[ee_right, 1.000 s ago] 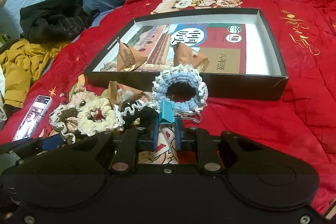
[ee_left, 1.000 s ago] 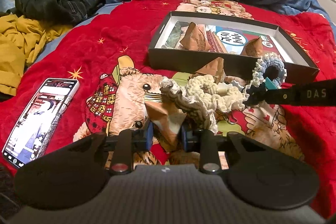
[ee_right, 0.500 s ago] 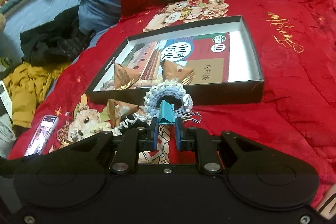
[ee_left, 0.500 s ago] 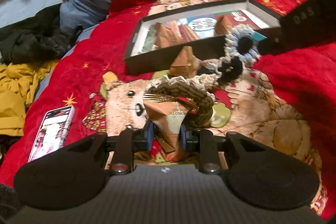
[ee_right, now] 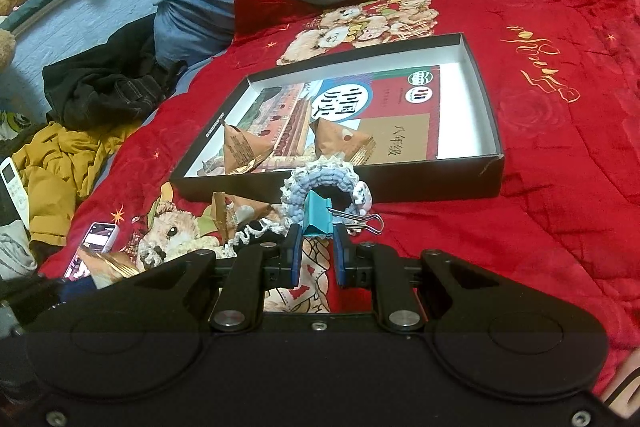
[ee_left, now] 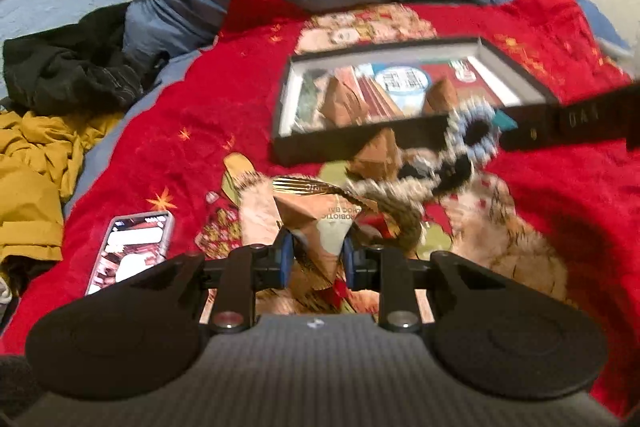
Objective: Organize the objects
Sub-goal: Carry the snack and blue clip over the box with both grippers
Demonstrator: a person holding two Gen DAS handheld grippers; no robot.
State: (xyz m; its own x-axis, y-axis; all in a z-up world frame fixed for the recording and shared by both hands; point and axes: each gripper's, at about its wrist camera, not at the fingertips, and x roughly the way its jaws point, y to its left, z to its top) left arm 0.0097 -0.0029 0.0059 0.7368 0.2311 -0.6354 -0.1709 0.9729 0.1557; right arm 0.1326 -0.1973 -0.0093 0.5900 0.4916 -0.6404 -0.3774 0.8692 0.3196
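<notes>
Left gripper (ee_left: 315, 254) clamping brown packet (ee_left: 320, 227), right gripper (ee_right: 316, 247) pinching teal clip (ee_right: 317, 217), two packets (ee_right: 240, 149) inside black box (ee_right: 486, 131)

My left gripper (ee_left: 314, 261) pinches a creased, glossy foil-paper packet (ee_left: 316, 223); my right gripper (ee_right: 317, 257) pinches a smooth teal metal clip (ee_right: 317, 217) on a woolly crocheted scrunchie (ee_right: 320, 179); plush red blanket (ee_right: 540, 155); matt cardboard box (ee_right: 400, 187).

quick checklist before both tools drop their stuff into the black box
1. Left tool shut on the brown snack packet: ok.
2. Right tool shut on the teal binder clip: ok.
3. Blue scrunchie hangs from the clip: ok.
4. Scrunchie free of the black-and-white one trailing behind: cannot tell.
5. Bare floor in the black box at its right end: ok.
6. Packet clear of the box's near wall: cannot tell, left view is blurred.
</notes>
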